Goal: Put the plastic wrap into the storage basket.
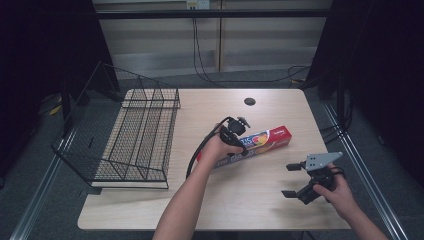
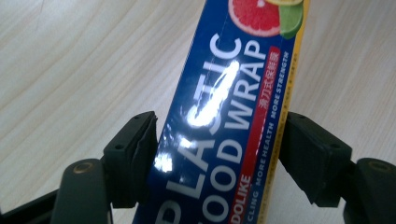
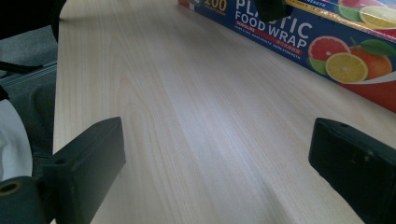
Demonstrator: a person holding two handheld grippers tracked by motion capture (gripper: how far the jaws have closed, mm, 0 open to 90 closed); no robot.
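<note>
**Left claw on a box of plastic food wrap**

The box of plastic food wrap (image 1: 255, 143) lies flat near the middle of the desk (image 1: 210, 210), running slantwise, its red end toward the right edge. The left claw (image 1: 235, 141) comes down on the box's left half; in the left gripper view its 2 pads (image 2: 140, 154) bracket the box (image 2: 224, 130) and sit against its long sides, gripping it. The right claw (image 1: 295, 180) rests near the front right corner, well apart from the box, its jaws spread wide over bare wood (image 3: 187, 140). A wire rack (image 1: 135, 140) stands along the left edge.
</note>
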